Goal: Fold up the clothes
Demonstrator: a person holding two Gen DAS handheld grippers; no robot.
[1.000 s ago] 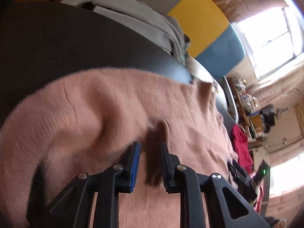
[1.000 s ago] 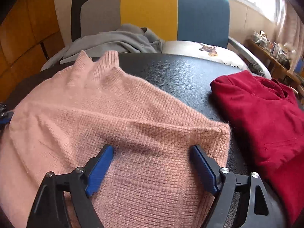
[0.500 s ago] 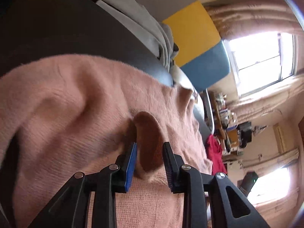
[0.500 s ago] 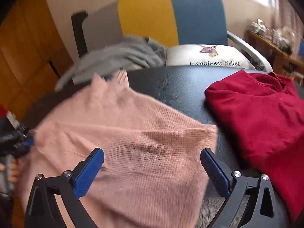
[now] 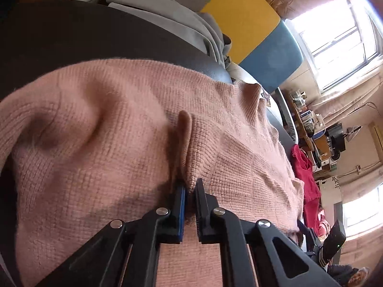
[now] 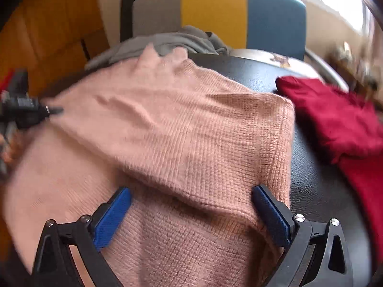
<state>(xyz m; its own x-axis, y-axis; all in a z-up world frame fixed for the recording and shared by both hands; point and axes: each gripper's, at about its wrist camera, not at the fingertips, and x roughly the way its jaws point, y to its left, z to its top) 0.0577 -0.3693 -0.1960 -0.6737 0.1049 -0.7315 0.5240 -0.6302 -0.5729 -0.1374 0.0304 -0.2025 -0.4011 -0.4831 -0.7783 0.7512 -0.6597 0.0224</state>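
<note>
A pink knit sweater [image 5: 107, 143] lies spread on the black table [image 5: 71, 35]. My left gripper [image 5: 190, 184] is closing its jaws on a raised ridge of the knit, which is pinched between the blue pads. In the right wrist view the left gripper [image 6: 47, 111] shows at the sweater's left edge. The sweater [image 6: 191, 131] has a flap lying over its lower part there. My right gripper [image 6: 191, 191] hovers wide open just above the flap's near edge, its right pad close to the corner. Nothing is held between its fingers.
A dark red garment [image 6: 335, 114] lies on the table's [image 6: 311, 179] right side, close to the sweater's edge. A grey garment [image 6: 167, 43] is heaped on the grey, yellow and blue chair [image 6: 215, 12] behind. Shelves with clutter stand far right.
The left jaws went from apart to closed on a pinched-up fold of the sweater. The right jaws widened, and that gripper drew in over the flap's near right corner.
</note>
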